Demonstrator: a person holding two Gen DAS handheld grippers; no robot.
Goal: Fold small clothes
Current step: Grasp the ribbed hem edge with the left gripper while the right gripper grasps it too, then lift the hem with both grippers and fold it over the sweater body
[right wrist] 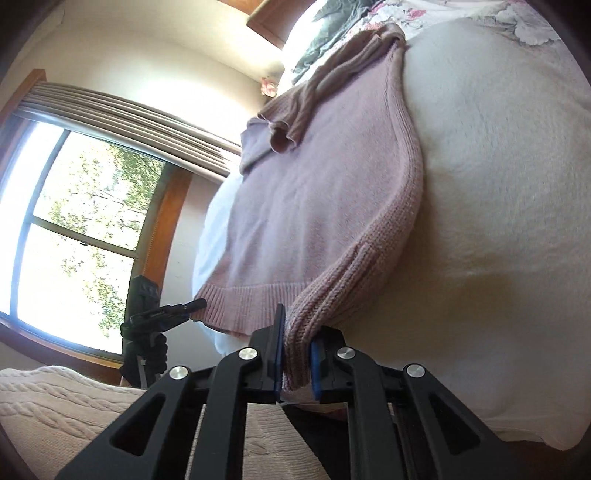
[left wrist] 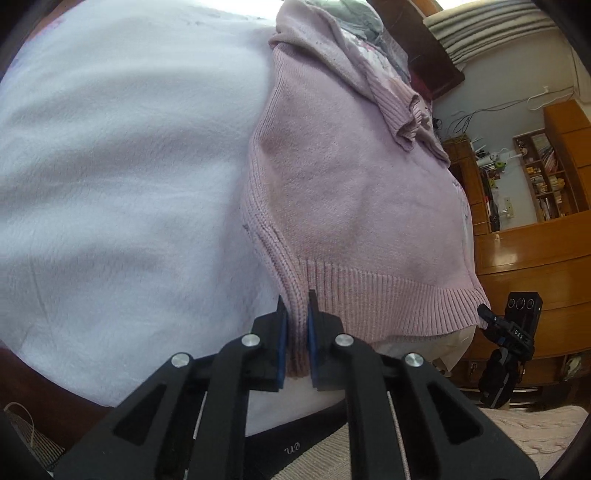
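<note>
place: home bedroom | cues: bed blanket (left wrist: 110, 166), wooden bookshelf (left wrist: 546, 173), curtained window (right wrist: 74, 229)

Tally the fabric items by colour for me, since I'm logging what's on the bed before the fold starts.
Pink: 1, the knitted sweater, pinched at its ribbed hem by the left gripper and the right gripper.
White: 1, the fleece blanket.
Grey: 1, a crumpled cloth.
Floral: 1, a printed sheet.
Total: 4.

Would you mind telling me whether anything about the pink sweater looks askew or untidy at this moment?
Yes: the pink ribbed-knit sweater lies flat on the white fleece blanket, but one sleeve is bunched across its upper part, cuff crumpled. The left gripper and right gripper each pinch a hem corner.
</note>
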